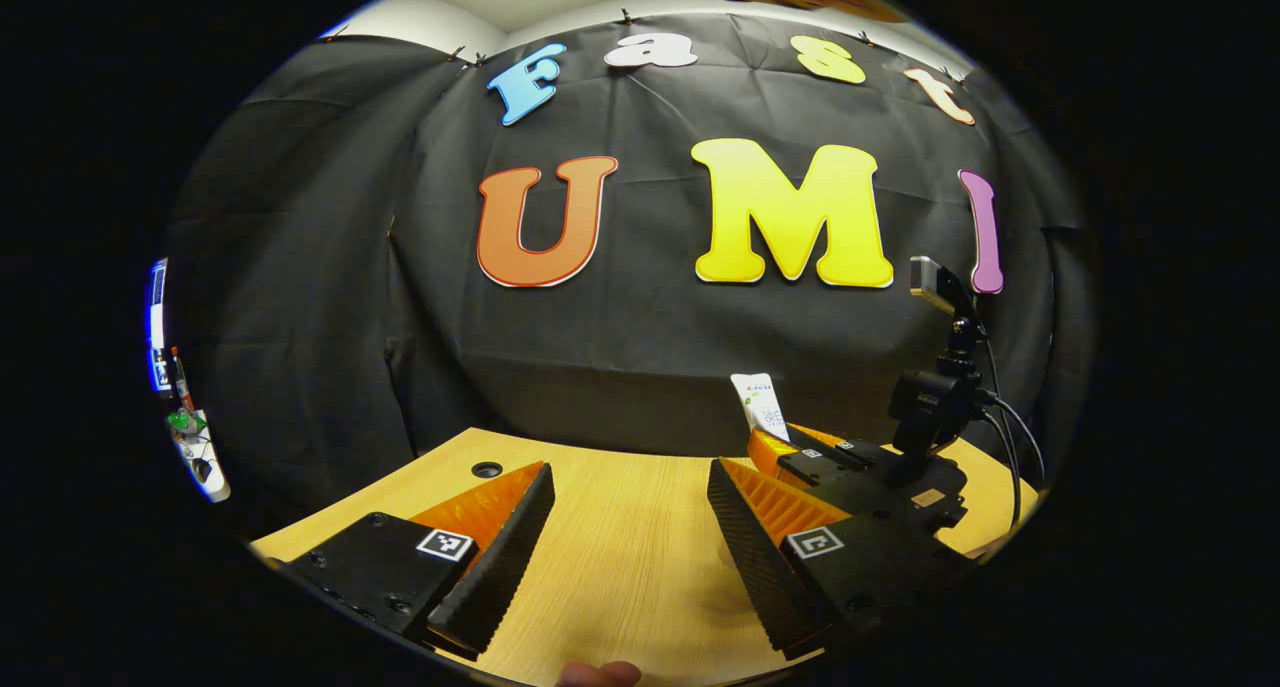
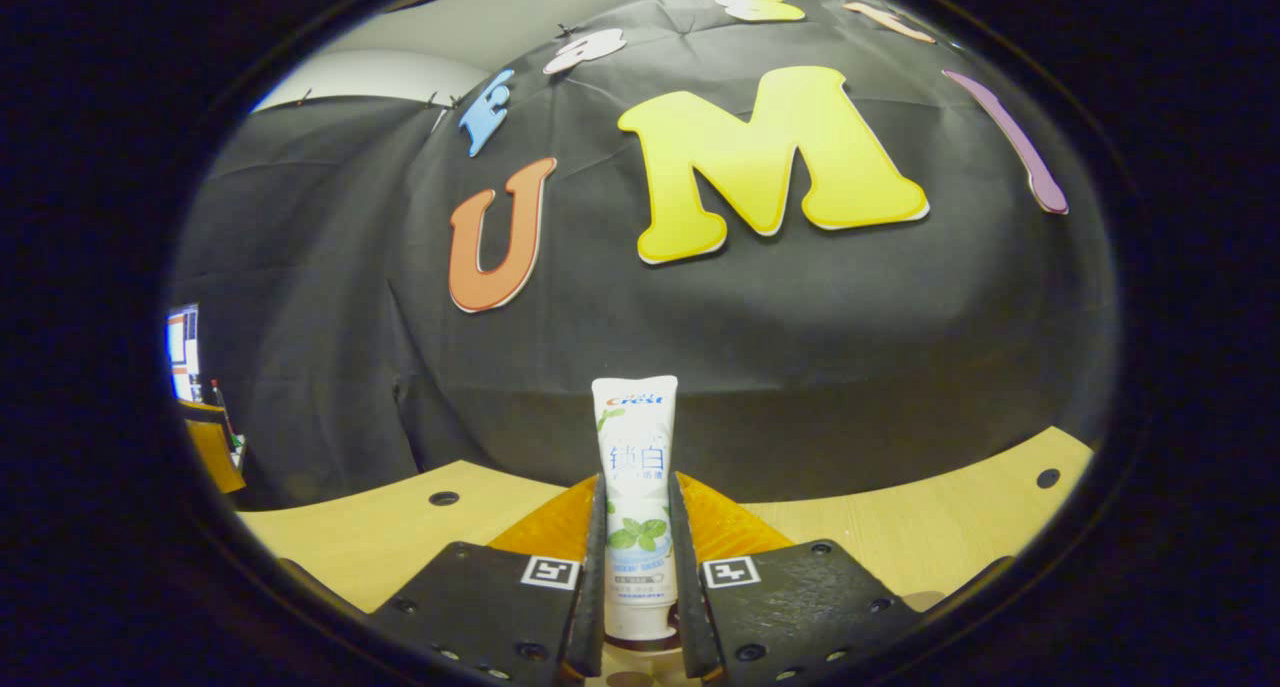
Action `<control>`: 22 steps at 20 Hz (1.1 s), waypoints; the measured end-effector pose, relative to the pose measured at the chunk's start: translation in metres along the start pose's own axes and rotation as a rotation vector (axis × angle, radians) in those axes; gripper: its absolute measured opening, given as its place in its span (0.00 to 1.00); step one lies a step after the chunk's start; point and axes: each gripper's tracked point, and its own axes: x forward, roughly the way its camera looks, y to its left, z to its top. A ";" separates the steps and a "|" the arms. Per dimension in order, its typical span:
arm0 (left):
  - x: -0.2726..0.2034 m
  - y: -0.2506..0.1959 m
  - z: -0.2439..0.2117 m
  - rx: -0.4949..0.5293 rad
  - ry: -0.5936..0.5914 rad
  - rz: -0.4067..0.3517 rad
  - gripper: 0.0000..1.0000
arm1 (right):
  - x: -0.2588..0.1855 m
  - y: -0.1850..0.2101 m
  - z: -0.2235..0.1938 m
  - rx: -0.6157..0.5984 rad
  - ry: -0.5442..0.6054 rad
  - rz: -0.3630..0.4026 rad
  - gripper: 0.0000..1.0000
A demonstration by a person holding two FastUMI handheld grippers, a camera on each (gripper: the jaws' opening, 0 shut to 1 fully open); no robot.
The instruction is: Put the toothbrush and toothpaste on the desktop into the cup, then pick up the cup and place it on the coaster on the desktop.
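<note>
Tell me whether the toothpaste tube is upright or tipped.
Upright: in the right gripper view the toothpaste tube stands vertical, cap down, clamped between the right gripper fingers, above the desktop.

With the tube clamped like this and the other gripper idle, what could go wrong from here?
1. The right gripper pinches the white toothpaste tube near its capped lower end, so the long upper part stands unsupported; it may swing or slip during a move.
2. The left gripper hangs open above the light wooden desktop, close to the right gripper; the two may collide.
</note>
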 end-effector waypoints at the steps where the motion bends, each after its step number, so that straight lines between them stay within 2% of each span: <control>1: 0.000 -0.003 0.001 0.004 -0.001 -0.008 0.98 | -0.001 0.000 0.002 -0.005 -0.012 0.001 0.34; 2: 0.001 -0.003 0.001 0.007 -0.004 -0.012 0.98 | -0.001 0.000 0.005 -0.017 -0.025 -0.001 0.36; 3: 0.002 -0.004 0.002 0.007 -0.004 -0.018 0.98 | -0.003 0.000 0.004 -0.030 -0.030 -0.005 0.34; 4: 0.003 -0.005 0.002 0.009 -0.002 -0.019 0.98 | -0.005 0.000 0.003 -0.037 -0.024 -0.005 0.37; 8: 0.004 -0.016 0.005 -0.001 -0.008 -0.034 0.98 | -0.017 -0.001 0.007 -0.031 0.000 -0.002 0.54; 11: 0.007 -0.030 0.008 -0.007 -0.009 -0.059 0.98 | -0.041 -0.016 0.015 -0.035 0.024 -0.030 0.75; 12: 0.009 -0.036 0.009 -0.010 -0.008 -0.072 0.98 | -0.048 -0.024 0.018 -0.047 0.033 -0.047 0.73; 15: 0.012 -0.054 0.008 -0.030 0.005 -0.108 0.97 | -0.087 -0.062 0.033 -0.064 0.082 -0.131 0.83; 17: 0.014 -0.070 0.002 -0.038 0.028 -0.140 0.97 | -0.117 -0.089 0.047 -0.063 0.102 -0.198 0.84; 22: 0.026 -0.110 -0.043 -0.041 0.182 -0.193 0.97 | -0.205 -0.134 0.070 -0.067 0.178 -0.323 0.84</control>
